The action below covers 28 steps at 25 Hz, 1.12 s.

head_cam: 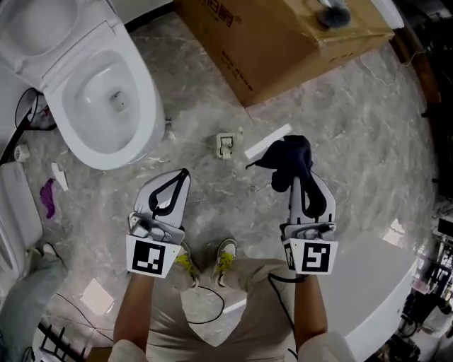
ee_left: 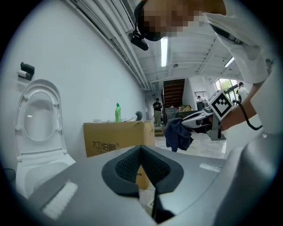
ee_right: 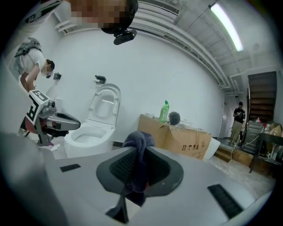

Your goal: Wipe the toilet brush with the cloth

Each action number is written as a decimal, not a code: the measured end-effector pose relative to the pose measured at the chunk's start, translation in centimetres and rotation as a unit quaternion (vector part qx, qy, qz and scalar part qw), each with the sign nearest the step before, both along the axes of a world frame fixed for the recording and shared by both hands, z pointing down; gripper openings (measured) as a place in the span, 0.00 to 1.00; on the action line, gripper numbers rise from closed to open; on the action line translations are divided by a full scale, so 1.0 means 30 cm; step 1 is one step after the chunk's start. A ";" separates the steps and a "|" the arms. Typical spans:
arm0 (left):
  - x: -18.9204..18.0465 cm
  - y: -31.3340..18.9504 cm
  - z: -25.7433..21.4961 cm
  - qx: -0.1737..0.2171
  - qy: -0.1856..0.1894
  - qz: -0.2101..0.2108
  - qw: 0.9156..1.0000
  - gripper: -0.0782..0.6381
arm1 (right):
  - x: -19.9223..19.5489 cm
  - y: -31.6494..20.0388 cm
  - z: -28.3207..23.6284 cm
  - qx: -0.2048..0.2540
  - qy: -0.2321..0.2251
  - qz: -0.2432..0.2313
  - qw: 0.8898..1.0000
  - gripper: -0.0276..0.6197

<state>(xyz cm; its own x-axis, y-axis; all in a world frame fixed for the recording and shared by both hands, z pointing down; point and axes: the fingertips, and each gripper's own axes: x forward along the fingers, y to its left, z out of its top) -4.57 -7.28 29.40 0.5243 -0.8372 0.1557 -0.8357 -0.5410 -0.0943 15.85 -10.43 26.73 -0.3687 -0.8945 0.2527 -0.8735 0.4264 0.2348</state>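
The toilet brush (head_cam: 333,12) shows only as a dark bristly head on top of the cardboard box (head_cam: 276,39), far ahead of both grippers. In the gripper views the brush (ee_right: 174,117) (ee_left: 139,115) stands next to a green bottle (ee_right: 164,110). My right gripper (head_cam: 294,173) is shut on a dark blue cloth (head_cam: 289,162), which hangs bunched over the jaw tips (ee_right: 138,161). My left gripper (head_cam: 182,173) is held level beside it, shut with nothing in it (ee_left: 141,150). From the left gripper view the cloth (ee_left: 177,133) hangs off the right gripper (ee_left: 200,119).
A white toilet (head_cam: 106,99) with its lid up stands at the left. On the marble floor lie a small white fitting (head_cam: 226,145), a white strip (head_cam: 267,140) and a purple scrap (head_cam: 47,196). A white curved edge (head_cam: 396,297) runs along the lower right. Shoes (head_cam: 224,258) are below the grippers.
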 end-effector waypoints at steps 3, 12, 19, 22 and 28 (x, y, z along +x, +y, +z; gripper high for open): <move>0.005 -0.047 0.116 0.012 -0.002 0.014 1.000 0.11 | -0.018 -0.051 0.091 0.027 0.013 -0.006 1.000 0.12; -0.005 -0.131 0.335 0.057 0.093 0.009 0.994 0.11 | -0.044 -0.177 0.308 0.141 0.105 0.034 0.984 0.12; 0.037 -0.186 0.432 0.071 0.065 0.016 0.995 0.11 | -0.132 -0.148 0.413 0.203 0.253 0.060 0.944 0.12; 0.023 -0.176 0.447 0.059 0.073 0.006 0.995 0.11 | -0.150 -0.157 0.451 0.203 0.249 0.047 0.946 0.12; 0.078 -0.143 0.427 0.065 0.048 0.047 0.996 0.11 | -0.203 -0.160 0.487 0.184 0.245 -0.011 0.952 0.12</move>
<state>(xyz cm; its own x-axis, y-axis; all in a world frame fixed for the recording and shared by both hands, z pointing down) -2.22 -11.56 42.21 0.6078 -0.7941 -0.0054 -0.7910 -0.6049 -0.0913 9.75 -15.23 41.32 -0.3067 -0.9493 0.0692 -0.6129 0.2526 0.7487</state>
